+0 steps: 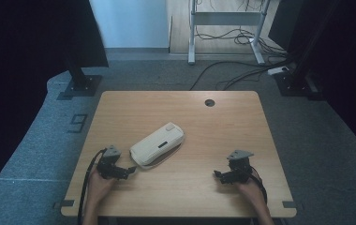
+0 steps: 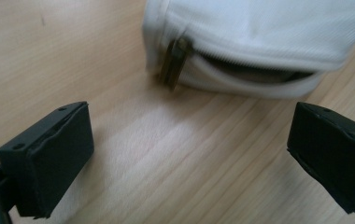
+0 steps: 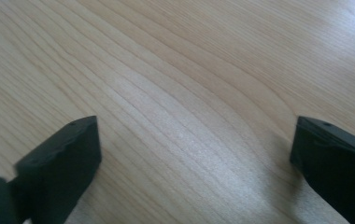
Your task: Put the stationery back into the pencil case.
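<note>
The white pouch (image 1: 158, 144) lay mid-bench (image 1: 223, 122), long axis running seven to one o'clock. The left gripper (image 1: 120, 171) sat just beside its near end, jaws released, pouch at one o'clock; the right gripper (image 1: 223, 176), also released, was well apart. Its zipper pull (image 2: 174, 63) showed in the left gripper view, with the zip looking partly open.

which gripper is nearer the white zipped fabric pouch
Left. The left gripper sits open just off the near-left end of the white zipped fabric pouch, not touching it. The right gripper is open far off to its right over bare wooden table.
</note>
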